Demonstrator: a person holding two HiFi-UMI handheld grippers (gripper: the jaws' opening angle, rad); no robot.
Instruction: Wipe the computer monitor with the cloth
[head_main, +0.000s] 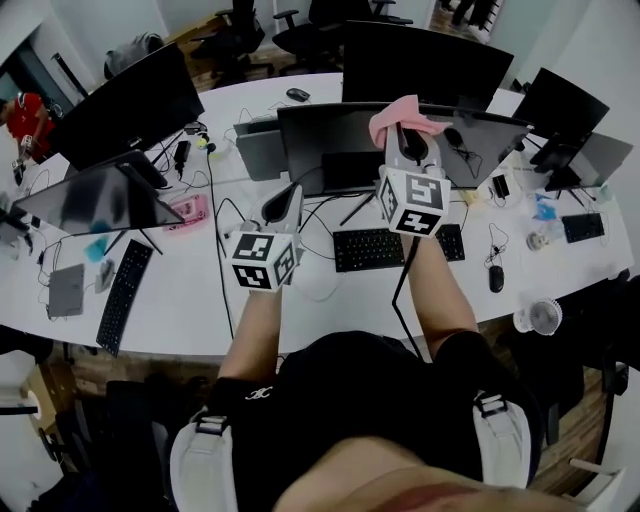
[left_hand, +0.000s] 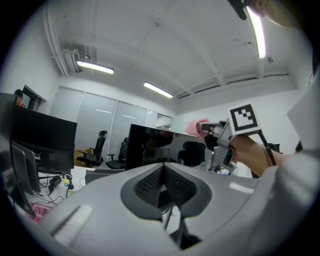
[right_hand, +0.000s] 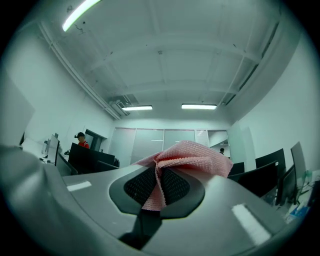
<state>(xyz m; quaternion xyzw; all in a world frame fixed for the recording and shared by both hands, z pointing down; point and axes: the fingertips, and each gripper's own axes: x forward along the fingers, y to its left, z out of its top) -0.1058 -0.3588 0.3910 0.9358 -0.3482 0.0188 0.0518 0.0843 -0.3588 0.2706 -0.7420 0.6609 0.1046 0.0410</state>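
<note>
The central black monitor (head_main: 335, 150) stands on the white desk (head_main: 180, 320) in front of me. My right gripper (head_main: 408, 138) is raised at the monitor's top edge, shut on a pink cloth (head_main: 404, 113) that bunches out past its tip. In the right gripper view the pink cloth (right_hand: 189, 157) is pinched between the pads of the right gripper (right_hand: 160, 182) and points toward the ceiling. My left gripper (head_main: 284, 200) hovers lower, left of the right one, before the screen. In the left gripper view the left gripper (left_hand: 162, 185) is shut on nothing, facing the monitor (left_hand: 150, 145) and the cloth (left_hand: 196, 127).
A black keyboard (head_main: 395, 247) and loose cables lie under the monitor, with a mouse (head_main: 497, 278) and a small fan (head_main: 540, 317) to the right. More monitors (head_main: 130, 100) ring the desk. A second keyboard (head_main: 123, 295) lies at the left.
</note>
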